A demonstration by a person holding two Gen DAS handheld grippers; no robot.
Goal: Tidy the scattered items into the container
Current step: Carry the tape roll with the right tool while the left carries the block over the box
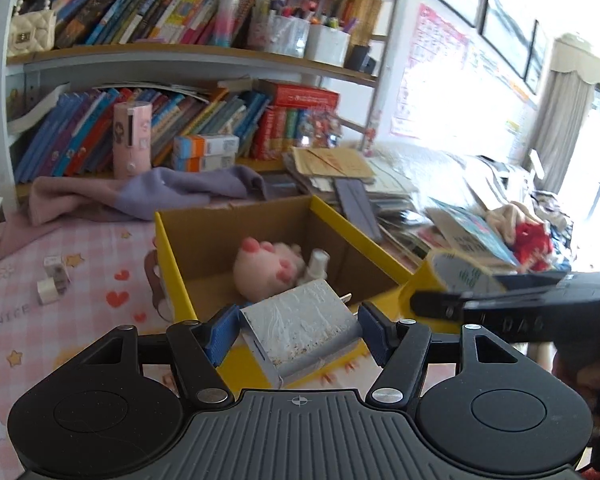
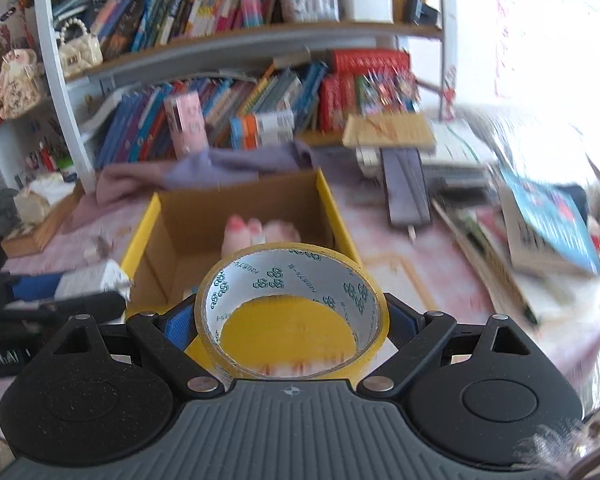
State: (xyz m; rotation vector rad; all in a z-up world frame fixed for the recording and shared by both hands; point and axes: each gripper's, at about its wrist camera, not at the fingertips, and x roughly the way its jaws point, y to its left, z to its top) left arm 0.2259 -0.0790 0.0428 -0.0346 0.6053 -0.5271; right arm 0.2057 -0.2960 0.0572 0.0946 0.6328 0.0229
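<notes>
My left gripper [image 1: 298, 334] is shut on a white plug-in charger [image 1: 300, 330] wrapped in clear film, its prongs pointing toward the yellow cardboard box [image 1: 168, 256]. My right gripper [image 2: 290, 320] is shut on a roll of yellow tape [image 2: 292, 312], held just in front of the same yellow cardboard box [image 2: 142, 236]. A pink plush paw [image 1: 266, 266] and a small white bottle [image 1: 318, 266] lie inside the box. In the left wrist view the right gripper [image 1: 432, 304] with the roll of yellow tape [image 1: 456, 272] shows at the box's right corner. The plush paw [image 2: 260, 232] also shows past the tape.
Two small white items [image 1: 54, 280] lie on the pink patterned tablecloth [image 1: 60, 320] left of the box. A purple cloth [image 1: 140, 196] is bunched behind it. Stacked books and papers [image 1: 380, 192] fill the right side. A bookshelf [image 2: 220, 60] stands at the back.
</notes>
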